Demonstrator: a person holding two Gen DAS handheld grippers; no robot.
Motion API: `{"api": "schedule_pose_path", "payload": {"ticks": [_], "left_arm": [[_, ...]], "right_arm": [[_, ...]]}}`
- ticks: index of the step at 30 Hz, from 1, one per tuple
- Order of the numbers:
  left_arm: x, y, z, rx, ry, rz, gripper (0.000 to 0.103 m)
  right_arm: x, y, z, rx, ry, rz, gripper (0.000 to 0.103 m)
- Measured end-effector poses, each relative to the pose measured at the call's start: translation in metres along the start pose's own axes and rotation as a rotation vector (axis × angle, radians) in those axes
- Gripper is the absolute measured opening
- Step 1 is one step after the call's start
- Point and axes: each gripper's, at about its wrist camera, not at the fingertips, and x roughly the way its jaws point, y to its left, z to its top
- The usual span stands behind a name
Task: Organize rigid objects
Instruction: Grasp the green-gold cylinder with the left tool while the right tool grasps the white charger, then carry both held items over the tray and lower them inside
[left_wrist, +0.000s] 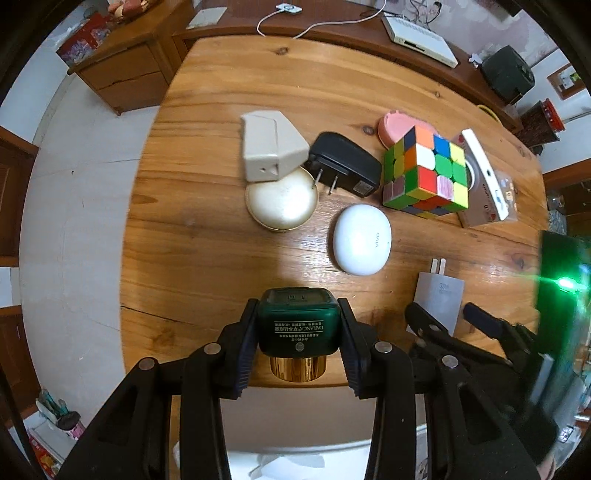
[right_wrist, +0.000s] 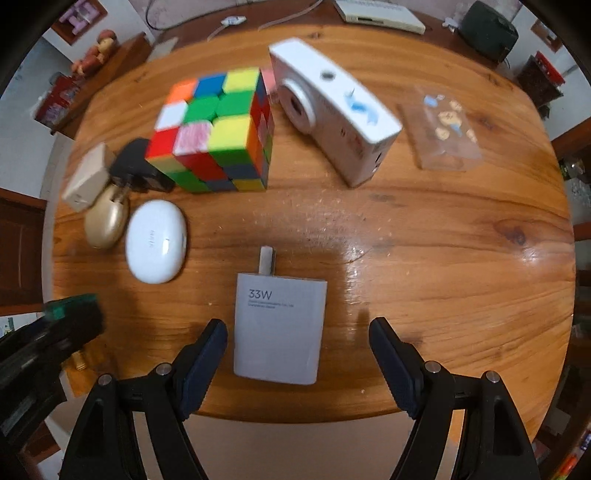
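Left wrist view shows the left gripper (left_wrist: 297, 325) at the lower centre of the frame, its two black jaws clenched on a dark green square jar with a shiny gold cap (left_wrist: 297, 323); the blue pads press both sides of the jar, which carries white printed text and hangs over the near edge of the round wooden table (left_wrist: 207, 258). At the lower right of that frame the right gripper (left_wrist: 448, 314) appears, its black fingers either side of a white 33W wall charger (left_wrist: 439, 295).

Right wrist view shows the right gripper (right_wrist: 298, 354) at the lower centre with its jaws standing wide apart and released; the charger (right_wrist: 279, 325) lies flat between them, prongs toward the top of the frame, and neither pad touches it.

Counted on the table: one scrambled multicoloured puzzle cube (left_wrist: 424, 173) right of centre, one black plug adapter (left_wrist: 345, 164) at centre, one beige angular plastic block (left_wrist: 271, 147) left of it, one round cream compact with a gold rim (left_wrist: 282, 201) below the block, one white oval earbud case (left_wrist: 362, 240) below centre, one pink round container (left_wrist: 397, 123) behind the cube, one white boxy camera-like device (right_wrist: 332, 110) at the upper centre of the right view, and one clear sticker sheet (right_wrist: 448, 131) at the upper right.
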Motion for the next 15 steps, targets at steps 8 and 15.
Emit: {"api": "schedule_pose_path", "payload": {"ticks": [8,15], "left_arm": [[-0.019,0.01,-0.01,0.005,-0.028,-0.021,0.043],[-0.05,0.013,-0.03,0.032,-0.073,-0.037,0.043]], "right_arm": [[-0.001,0.012,0.001,-0.017,-0.016,-0.027,0.048],[-0.023,-0.001,-0.007,0.05,-0.067,0.07,0.047]]}}
